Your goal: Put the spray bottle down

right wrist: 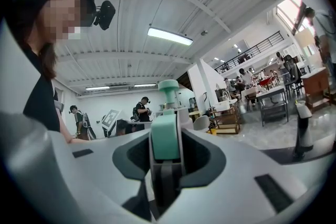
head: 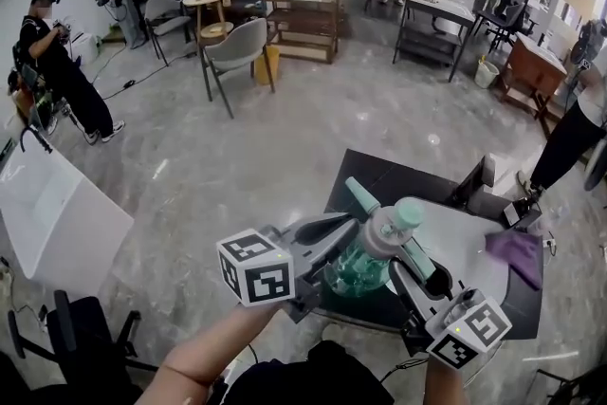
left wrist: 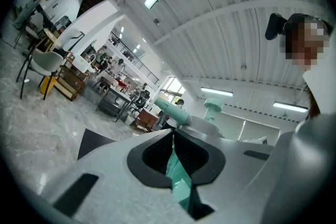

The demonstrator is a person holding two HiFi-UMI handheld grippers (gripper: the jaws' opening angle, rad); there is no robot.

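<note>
Spray bottle (head: 384, 229) gripped by left claw (head: 340, 253) and right claw (head: 413, 263).

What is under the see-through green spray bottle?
A black mat and a white surface lie below; the spot directly beneath is hidden by the spray bottle itself.

Pale grey left gripper (head: 343, 251) and right gripper (head: 410, 259), dark grey pads (head: 321, 227), white cube (head: 256, 268) with black square markers on each, black top (head: 294, 381), black head camera (right wrist: 105, 14)
</note>
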